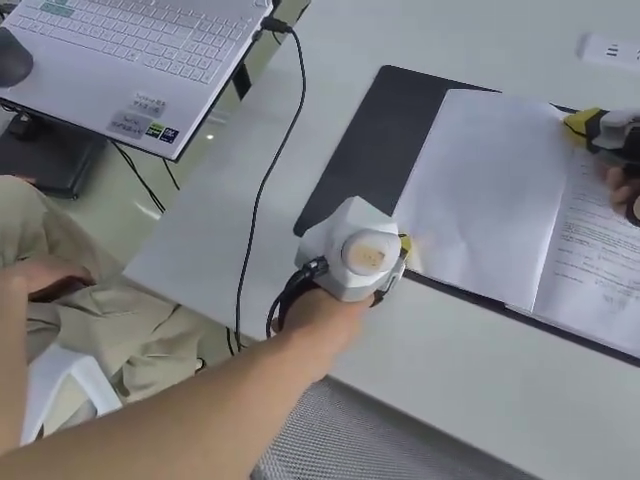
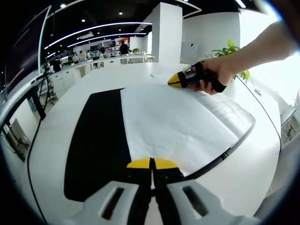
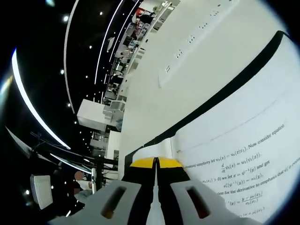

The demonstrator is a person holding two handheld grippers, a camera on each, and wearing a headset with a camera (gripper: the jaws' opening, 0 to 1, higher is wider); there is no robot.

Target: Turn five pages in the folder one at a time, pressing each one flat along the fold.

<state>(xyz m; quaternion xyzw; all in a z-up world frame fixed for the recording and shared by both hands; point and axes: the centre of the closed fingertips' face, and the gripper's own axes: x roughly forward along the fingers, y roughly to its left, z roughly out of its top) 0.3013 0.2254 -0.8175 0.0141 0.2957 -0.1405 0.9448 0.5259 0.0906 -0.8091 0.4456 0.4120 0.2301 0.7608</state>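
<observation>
The black folder lies open on the white table. A blank white page lies turned over onto its left half, and a printed page lies on the right. My left gripper is shut, its yellow tips at the near edge of the blank page. My right gripper is also shut and rests its tips on the printed page near the fold. In the left gripper view the right gripper sits at the page's far edge, held by a hand.
An open laptop stands at the table's far left, with a black cable running over the edge. A white power strip lies at the far right. The person's legs and a chair show below the table's edge.
</observation>
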